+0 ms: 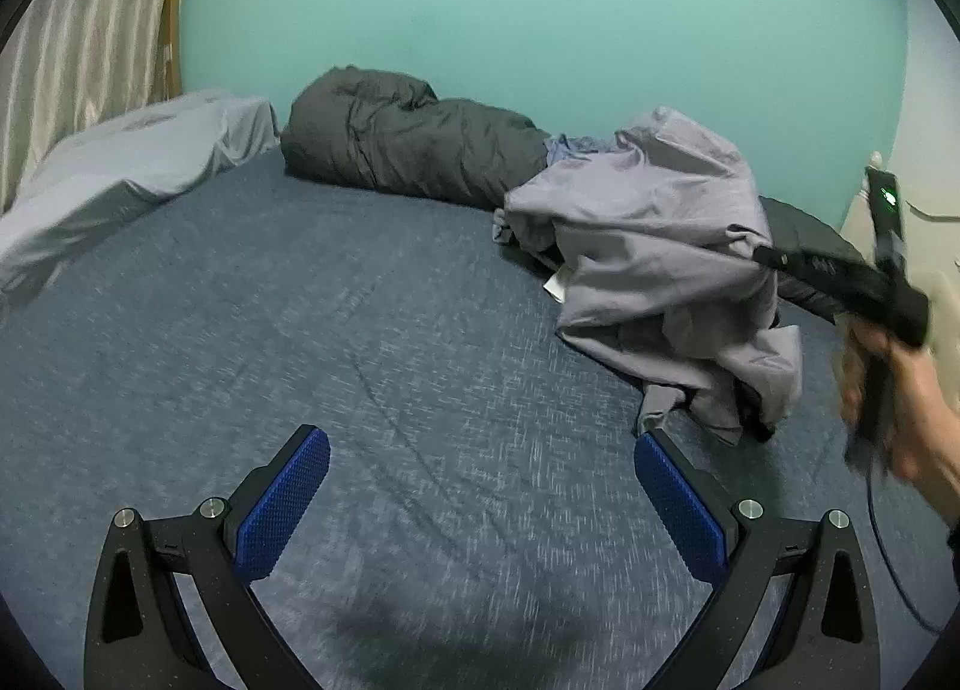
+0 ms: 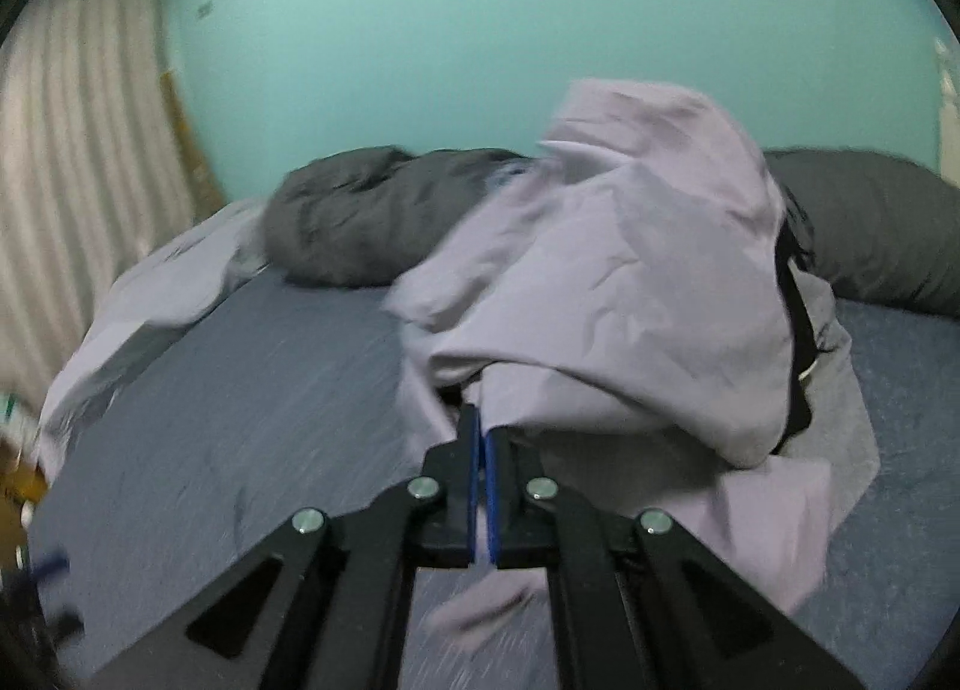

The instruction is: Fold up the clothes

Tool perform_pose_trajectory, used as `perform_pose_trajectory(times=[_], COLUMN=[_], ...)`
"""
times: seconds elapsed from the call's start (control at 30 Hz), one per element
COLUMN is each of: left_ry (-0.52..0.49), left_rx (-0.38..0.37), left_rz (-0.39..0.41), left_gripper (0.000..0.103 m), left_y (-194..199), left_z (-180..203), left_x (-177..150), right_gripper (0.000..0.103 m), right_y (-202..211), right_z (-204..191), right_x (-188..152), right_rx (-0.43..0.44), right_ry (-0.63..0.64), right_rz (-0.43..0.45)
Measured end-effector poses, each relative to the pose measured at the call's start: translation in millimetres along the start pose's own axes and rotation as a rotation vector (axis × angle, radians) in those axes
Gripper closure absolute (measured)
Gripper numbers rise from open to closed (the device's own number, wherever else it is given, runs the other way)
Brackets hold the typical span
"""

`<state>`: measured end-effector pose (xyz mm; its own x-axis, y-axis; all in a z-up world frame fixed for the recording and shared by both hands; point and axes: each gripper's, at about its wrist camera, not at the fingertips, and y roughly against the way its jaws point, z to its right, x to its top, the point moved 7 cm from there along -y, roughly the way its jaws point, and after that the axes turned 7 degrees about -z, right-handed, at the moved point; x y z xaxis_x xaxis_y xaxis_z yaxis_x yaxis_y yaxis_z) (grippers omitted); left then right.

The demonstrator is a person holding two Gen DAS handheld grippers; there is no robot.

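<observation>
The right gripper (image 2: 482, 438) pinches the shirt (image 1: 654, 246), bunched on the right of the bed (image 1: 300, 300), the left gripper (image 1: 480, 486) gapes empty, so one thin pinch may slip.

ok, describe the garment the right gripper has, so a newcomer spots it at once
Start at the bed with the blue-grey sheet against the teal wall. On its right side a crumpled pale lilac-grey garment is lifted by the right gripper. The dark grey duvet behind it and the pale pillow at far left lie untouched.
</observation>
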<state>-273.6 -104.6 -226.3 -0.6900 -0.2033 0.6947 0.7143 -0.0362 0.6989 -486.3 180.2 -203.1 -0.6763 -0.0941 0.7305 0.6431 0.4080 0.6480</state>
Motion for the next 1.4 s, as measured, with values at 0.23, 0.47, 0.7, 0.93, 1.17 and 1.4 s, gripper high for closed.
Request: perform_pose_trajectory(times=[0.23,0.47,0.7,0.93,1.17,1.4], left_ry=[-0.014,-0.02,-0.025,-0.016,-0.061,-0.07], left_rx=[0.009,0.009,0.012,-0.001,0.005,0.015], left_rz=[0.024,0.033,0.011,-0.002,-0.024,-0.046], left_gripper=[0.0,0.0,0.0,0.0,0.0,0.0], left_y=[62,110,117,104,78,55], left_z=[-6,-13,-19,-17,-16,-25], left_x=[-8,-20,-31,-34,-38,-43], right_gripper=[0.102,0.103,0.102,0.053,0.038,0.038], right_y=[61,88,93,77,21,-29], right_z=[-60,-112,-141,-4,81,113], right_x=[-81,-156,-204,-191,-196,-196], right_rx=[0.079,0.189,0.227,-0.002,-0.055,-0.034], right_ry=[0.001,-0.028,0.012,-0.312,-0.561,-0.603], right_rz=[-0.057,-0.114,-0.201,-0.211,-0.253,-0.266])
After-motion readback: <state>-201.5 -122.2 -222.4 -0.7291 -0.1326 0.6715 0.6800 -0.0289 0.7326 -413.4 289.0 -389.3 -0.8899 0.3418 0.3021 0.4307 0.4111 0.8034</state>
